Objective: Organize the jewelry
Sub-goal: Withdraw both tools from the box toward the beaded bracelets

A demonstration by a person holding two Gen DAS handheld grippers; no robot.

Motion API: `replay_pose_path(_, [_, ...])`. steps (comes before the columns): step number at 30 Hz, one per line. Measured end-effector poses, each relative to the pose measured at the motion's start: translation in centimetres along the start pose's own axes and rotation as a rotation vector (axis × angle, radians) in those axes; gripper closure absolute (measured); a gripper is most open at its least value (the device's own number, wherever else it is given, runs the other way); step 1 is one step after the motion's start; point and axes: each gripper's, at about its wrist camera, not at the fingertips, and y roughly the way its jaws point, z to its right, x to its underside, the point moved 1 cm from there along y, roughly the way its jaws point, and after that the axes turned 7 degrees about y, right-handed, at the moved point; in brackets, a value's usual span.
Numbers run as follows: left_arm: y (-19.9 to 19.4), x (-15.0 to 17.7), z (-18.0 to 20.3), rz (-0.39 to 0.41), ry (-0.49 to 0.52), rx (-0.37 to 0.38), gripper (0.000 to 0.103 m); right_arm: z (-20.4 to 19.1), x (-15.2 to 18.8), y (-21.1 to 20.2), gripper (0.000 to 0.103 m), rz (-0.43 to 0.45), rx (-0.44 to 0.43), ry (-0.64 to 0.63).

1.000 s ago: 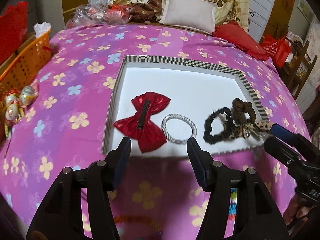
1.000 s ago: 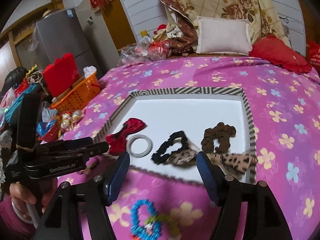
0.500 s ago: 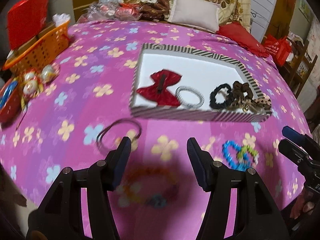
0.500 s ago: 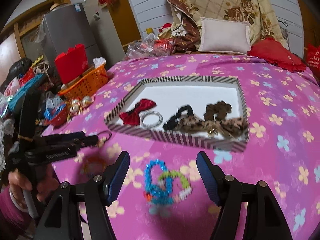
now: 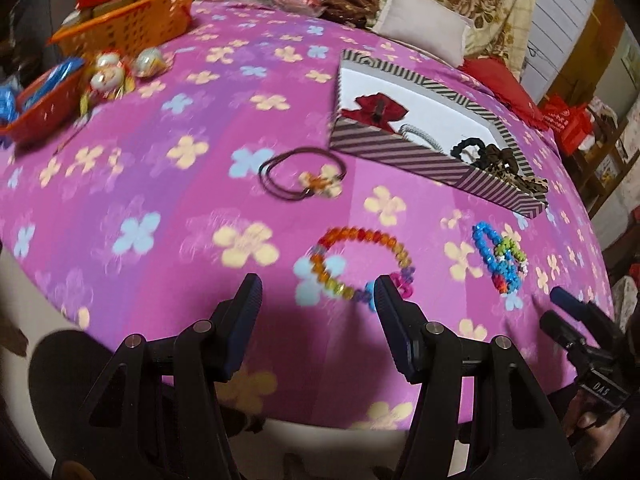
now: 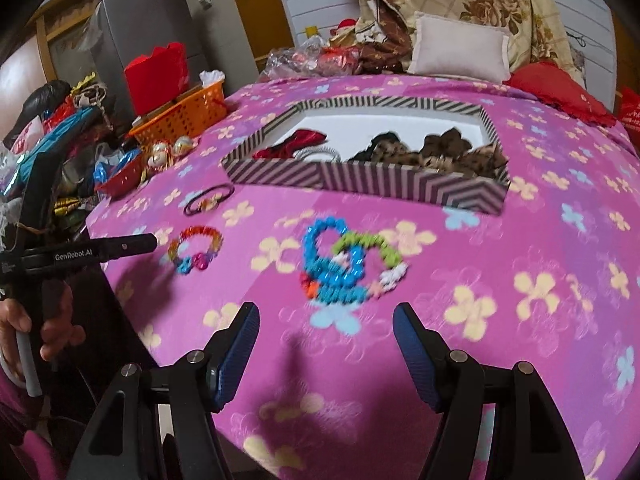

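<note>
Rainbow-beaded bracelet lies looped on pink cloth, both hand-held grippers spread apart, empty.

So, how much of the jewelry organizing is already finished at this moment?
Partly done. The striped box already holds a red bow, a silver ring and dark scrunchies. Nothing is in hand: the left gripper and right gripper are both open and empty. Left on the cloth: the brown hair tie, the orange bead bracelet and the blue-green bead bracelets.

"GenRobot.AI" on left claw; "DAS" on right claw.
</note>
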Motion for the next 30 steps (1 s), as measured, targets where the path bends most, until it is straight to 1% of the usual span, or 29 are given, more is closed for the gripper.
replay_pose_path(4, [0.1, 0.7, -0.4, -0.008, -0.022, 0.007, 0.045, -0.8, 0.1, 0.0, 0.036, 0.007, 0.008, -0.034])
replay_pose_path(9, [0.2, 0.7, -0.8, -0.012, -0.038, 0.01, 0.045, -0.9, -0.5, 0.1, 0.036, 0.017, 0.008, -0.034])
replay_pose_path(12, [0.4, 0.6, -1.1, -0.016, -0.049, 0.01, 0.045, -0.6, -1.0, 0.3, 0.036, 0.029, 0.04, -0.034])
replay_pose_path(15, [0.6, 0.5, -1.3, -0.017, -0.049, 0.005, 0.045, 0.7, -1.9, 0.8, 0.037, 0.03, 0.072, -0.005])
replay_pose_path(18, [0.9, 0.4, -1.3, -0.022, -0.045, -0.003, 0.045, 2.0, -2.6, 1.4, 0.046, 0.03, 0.125, 0.007])
replay_pose_path(19, [1.0, 0.3, -1.3, -0.024, -0.043, -0.003, 0.045, 2.4, -2.8, 1.6, 0.048, 0.024, 0.134, 0.013])
replay_pose_path(22, [1.3, 0.1, -1.1, -0.028, -0.027, -0.01, 0.045, 3.5, -3.2, 2.5, 0.05, 0.004, 0.151, 0.027])
replay_pose_path(26, [1.9, -0.4, -0.5, -0.034, 0.0, -0.019, 0.045, 3.8, -3.3, 3.3, 0.051, -0.008, 0.174, 0.008])
replay_pose_path(28, [2.3, -0.7, -0.3, -0.037, 0.015, -0.029, 0.045, 3.8, -3.4, 3.7, 0.054, -0.013, 0.189, -0.006])
replay_pose_path(30, [2.6, -0.9, -0.1, -0.039, 0.024, -0.034, 0.045, 3.9, -3.6, 4.1, 0.055, -0.021, 0.195, -0.018])
